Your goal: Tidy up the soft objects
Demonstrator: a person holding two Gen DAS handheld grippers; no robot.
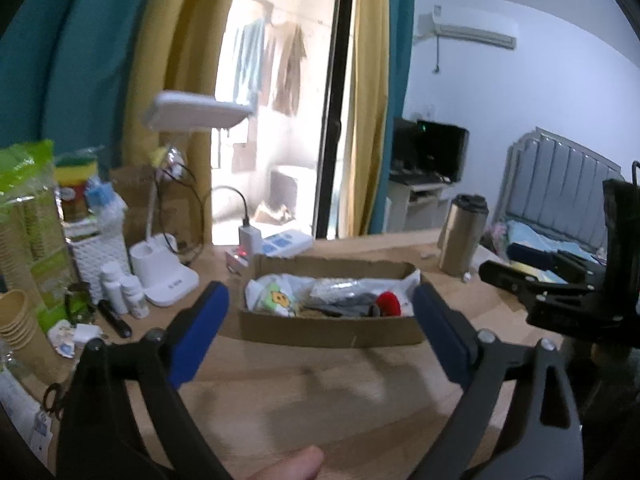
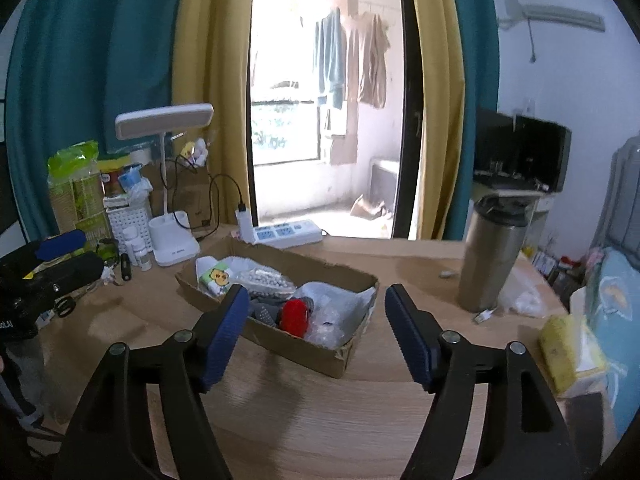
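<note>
A shallow brown cardboard box sits on the light wooden table, in front of both grippers. Inside it lie the soft things: a round red plush piece, a white pouch printed with a yellow cartoon face, a clear bag of small pale beads, a grey fabric item and crumpled clear plastic wrapping.

The left gripper hovers above the table with its blue-padded jaws spread wide and nothing between them; the box shows in the gap. The right gripper is likewise wide apart and empty, poised just short of the box's near corner. In the left wrist view, the right gripper's black body appears at the right edge.

Behind the box stand a white power strip and a white desk lamp. A tall steel tumbler with a black lid stands to the right, well apart from the box. A stack of paper cups and small white bottles crowd the table's left side.
</note>
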